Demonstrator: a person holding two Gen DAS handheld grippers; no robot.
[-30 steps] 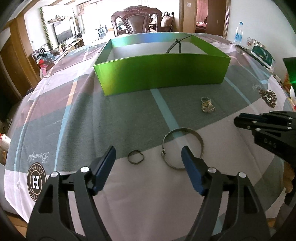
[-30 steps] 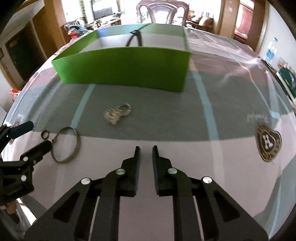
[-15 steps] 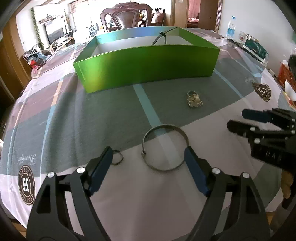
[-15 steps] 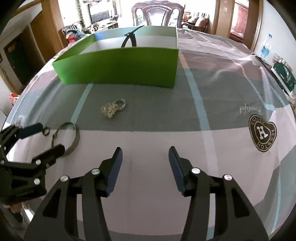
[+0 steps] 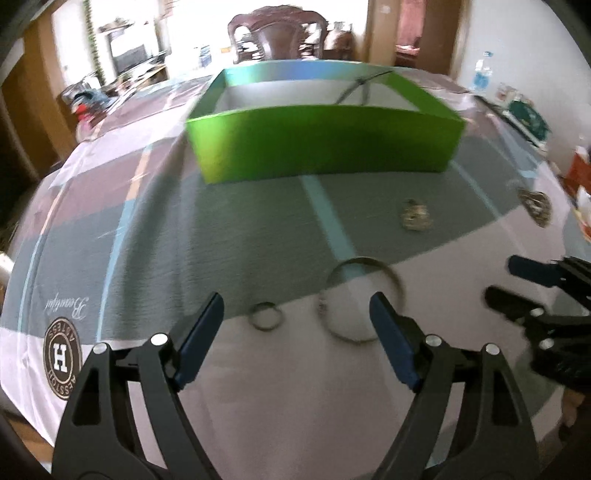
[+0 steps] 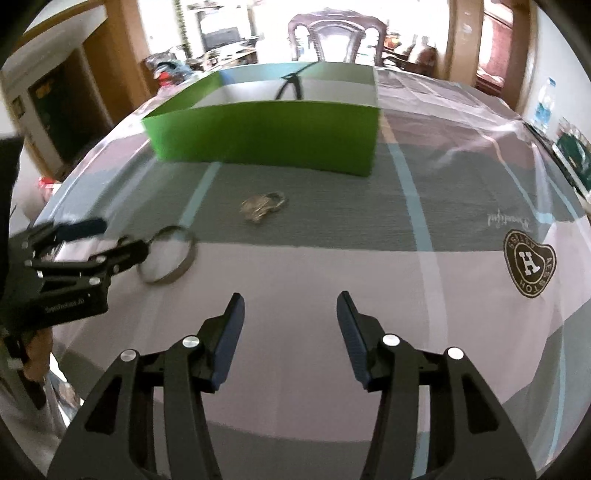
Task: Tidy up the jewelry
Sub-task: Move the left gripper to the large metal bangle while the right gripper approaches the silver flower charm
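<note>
A green open box (image 5: 321, 147) stands on the tablecloth, with a dark necklace (image 5: 354, 86) draped over its far wall. A small ring (image 5: 265, 316) and a large metal bangle (image 5: 360, 299) lie just ahead of my open, empty left gripper (image 5: 295, 334). A crumpled gold chain (image 5: 415, 218) lies further right. In the right wrist view the box (image 6: 266, 133), the chain (image 6: 263, 205) and the bangle (image 6: 168, 254) show. My right gripper (image 6: 290, 325) is open and empty above bare cloth. The left gripper (image 6: 103, 238) appears at the left there, its tips at the bangle.
Round table with a patterned cloth bearing H logos (image 5: 62, 358) (image 6: 530, 262). A wooden chair (image 5: 277, 35) stands behind the box. A water bottle (image 5: 480, 75) and dark green item (image 5: 528, 116) sit at the right edge. The right gripper (image 5: 517, 280) shows at the right of the left wrist view.
The right gripper opened from nearly shut to wide. The left gripper shifted so the ring now lies between its fingers, with the bangle by its right fingertip.
</note>
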